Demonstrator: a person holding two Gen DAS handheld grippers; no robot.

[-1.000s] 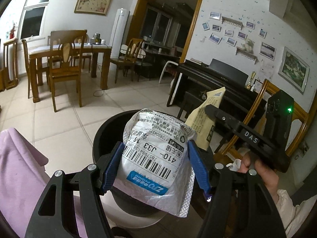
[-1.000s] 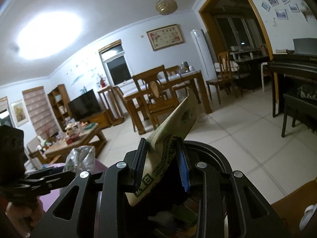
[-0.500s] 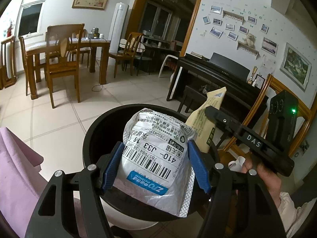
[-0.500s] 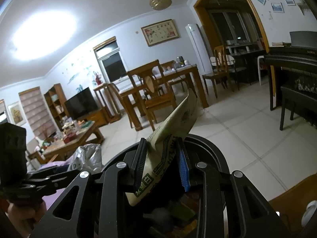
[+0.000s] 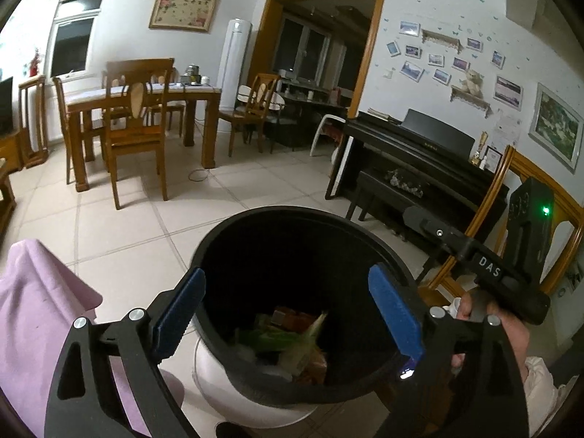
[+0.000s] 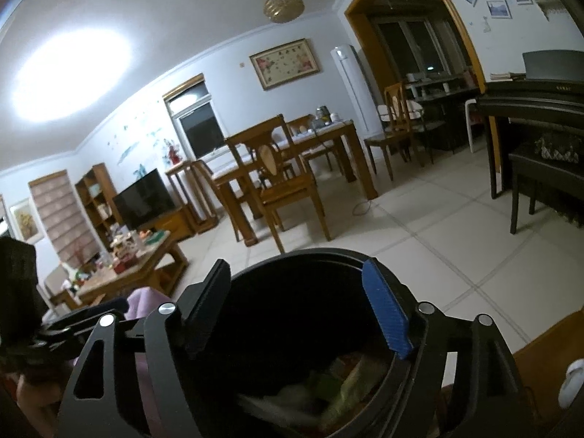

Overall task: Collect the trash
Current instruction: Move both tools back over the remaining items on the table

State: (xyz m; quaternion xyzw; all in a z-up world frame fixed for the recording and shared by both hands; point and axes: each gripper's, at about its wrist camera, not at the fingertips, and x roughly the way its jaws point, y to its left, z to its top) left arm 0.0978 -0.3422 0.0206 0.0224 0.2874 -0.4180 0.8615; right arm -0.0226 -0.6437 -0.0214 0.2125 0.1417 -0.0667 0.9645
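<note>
- Left claw (image 5: 288,314) and right claw (image 6: 295,310): jaws just opened, apart and empty, above black trash bin (image 5: 233,233).
- Wrappers (image 5: 292,343) lay inside bin.

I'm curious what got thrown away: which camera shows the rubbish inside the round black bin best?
The left wrist view: it looks down into the round black bin, where the rubbish shows as greenish and orange wrappers in fair focus. The right wrist view catches the same pile lower, blurred and partly cut off.
</note>
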